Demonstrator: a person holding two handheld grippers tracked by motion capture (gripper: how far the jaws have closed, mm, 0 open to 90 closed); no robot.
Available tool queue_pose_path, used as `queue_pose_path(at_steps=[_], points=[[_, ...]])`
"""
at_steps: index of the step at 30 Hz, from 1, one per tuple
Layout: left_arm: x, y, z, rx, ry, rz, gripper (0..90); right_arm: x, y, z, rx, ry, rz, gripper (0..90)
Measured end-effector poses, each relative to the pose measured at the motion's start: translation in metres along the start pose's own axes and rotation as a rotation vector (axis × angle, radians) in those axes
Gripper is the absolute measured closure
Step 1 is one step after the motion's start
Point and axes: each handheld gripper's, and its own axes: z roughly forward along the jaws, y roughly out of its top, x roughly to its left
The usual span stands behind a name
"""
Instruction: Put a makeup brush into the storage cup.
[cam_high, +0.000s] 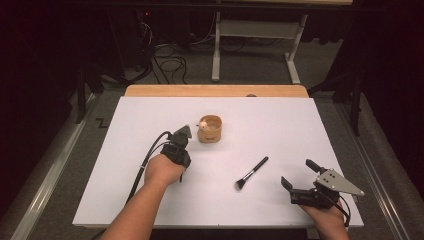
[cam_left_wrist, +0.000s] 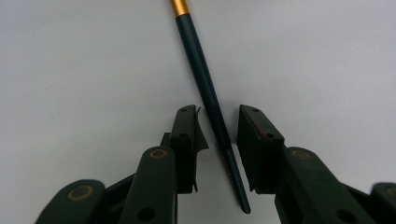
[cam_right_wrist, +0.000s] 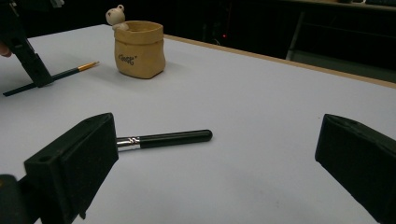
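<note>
A thin dark brush (cam_left_wrist: 205, 79) with a gold ferrule lies flat on the white table. Its handle runs between the jaws of my left gripper (cam_left_wrist: 217, 112), which points down at it; a narrow gap shows on each side, so the pads do not press. From above, the left gripper (cam_high: 185, 132) stands just left of a tan cup (cam_high: 210, 129). A black makeup brush (cam_high: 252, 171) with a silver ferrule lies at centre right. My right gripper (cam_high: 297, 172) rests wide open near the front right, empty, facing that brush (cam_right_wrist: 168, 138).
The tan sack-shaped cup (cam_right_wrist: 140, 49) has a small bear figure (cam_right_wrist: 115, 15) on its rim. The white table (cam_high: 280, 120) ends in a wooden strip (cam_high: 215, 90) at the back. Table legs and cables stand on the floor beyond.
</note>
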Motion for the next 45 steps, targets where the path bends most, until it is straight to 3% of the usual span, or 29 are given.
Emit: queue_pose_path(at_steps=[15, 22, 36, 45], points=[[0.003, 0.003, 0.000, 0.020, 0.010, -0.016, 77.4, 0.000, 0.000, -0.001, -0.001, -0.010, 0.000, 0.2], [0.003, 0.002, 0.001, 0.007, 0.018, -0.013, 82.8, -0.001, 0.001, -0.001, -0.005, -0.012, -0.003, 0.2], [0.006, 0.000, 0.000, -0.008, -0.005, -0.010, 83.6, -0.002, 0.001, -0.002, -0.013, -0.014, 0.006, 0.2], [0.010, -0.005, 0.000, -0.046, -0.029, 0.011, 83.8, -0.002, 0.000, -0.002, -0.009, -0.018, 0.006, 0.2]])
